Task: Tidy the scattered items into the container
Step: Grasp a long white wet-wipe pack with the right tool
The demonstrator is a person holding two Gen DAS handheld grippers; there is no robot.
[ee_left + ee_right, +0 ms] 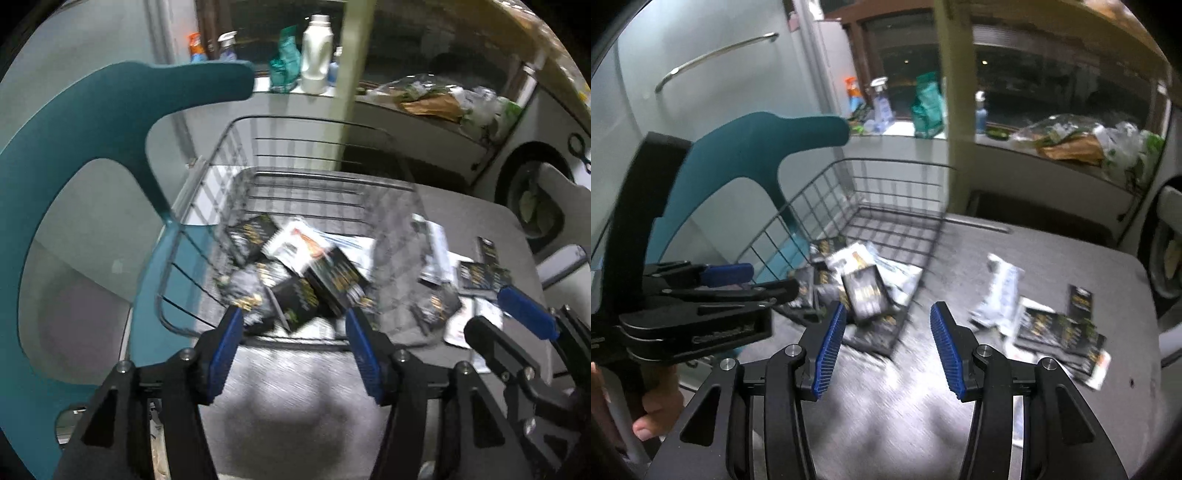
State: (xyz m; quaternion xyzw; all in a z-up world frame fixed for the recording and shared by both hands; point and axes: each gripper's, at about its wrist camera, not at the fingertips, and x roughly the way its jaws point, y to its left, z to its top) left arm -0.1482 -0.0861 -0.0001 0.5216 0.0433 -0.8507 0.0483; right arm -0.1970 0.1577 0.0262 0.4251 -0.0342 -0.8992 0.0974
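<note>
A wire basket [295,122] [886,160] stands on the grey table [295,387] [1034,240] and holds several black-and-gold and white packets [295,258] [864,288]. More packets [480,273] [1052,321] lie scattered on the table to its right, among them a white one [1001,288]. My left gripper [293,321] [772,278] hovers over the basket's near edge, open, with nothing between its blue pads. My right gripper [888,310] [487,310] is open and empty too, above the table between the basket and the loose packets.
A teal chair [92,147] [746,147] stands close on the basket's left. Behind it a ledge carries a white bottle [316,51], spray bottles and bags [443,96]. A round appliance door [532,192] is past the table's right edge. A hand [657,406] grips the left tool.
</note>
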